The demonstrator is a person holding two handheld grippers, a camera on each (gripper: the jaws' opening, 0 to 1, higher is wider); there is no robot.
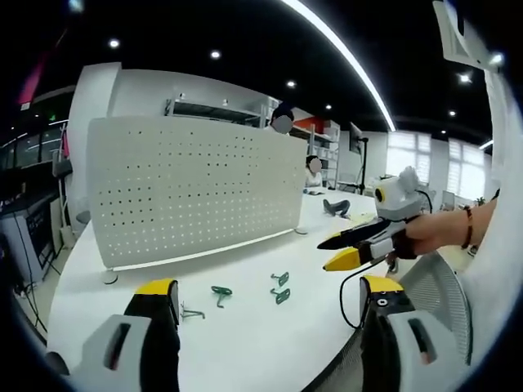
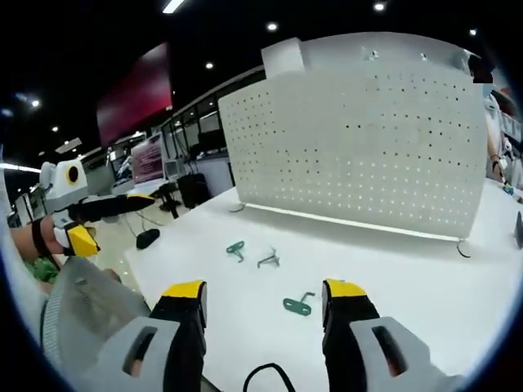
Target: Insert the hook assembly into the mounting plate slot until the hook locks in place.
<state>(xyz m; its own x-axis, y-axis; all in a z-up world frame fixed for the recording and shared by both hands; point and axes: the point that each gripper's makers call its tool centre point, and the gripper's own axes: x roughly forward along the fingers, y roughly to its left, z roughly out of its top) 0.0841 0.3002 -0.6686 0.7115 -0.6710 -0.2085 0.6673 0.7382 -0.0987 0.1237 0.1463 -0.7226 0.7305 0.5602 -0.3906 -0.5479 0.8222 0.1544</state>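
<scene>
Both grippers hang wide apart and empty over the table (image 1: 245, 343), likely lining up a pick; the left gripper (image 1: 270, 298) spreads its jaws at frame bottom, the right gripper (image 2: 265, 298) likewise. The pegboard (image 1: 196, 188) stands upright at centre, holes facing us, ready for a hook. 3 green hooks (image 1: 221, 291) lie flat just above the left jaws; in the right gripper view 1 hook (image 2: 297, 305) sits between the jaw tips.

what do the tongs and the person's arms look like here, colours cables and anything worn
Both tongs, left tongs and right tongs, have black jaws with yellow tips on grey bodies. A black cable loops beneath the right one. The person wears a red bracelet and a dark wrist strap.
</scene>
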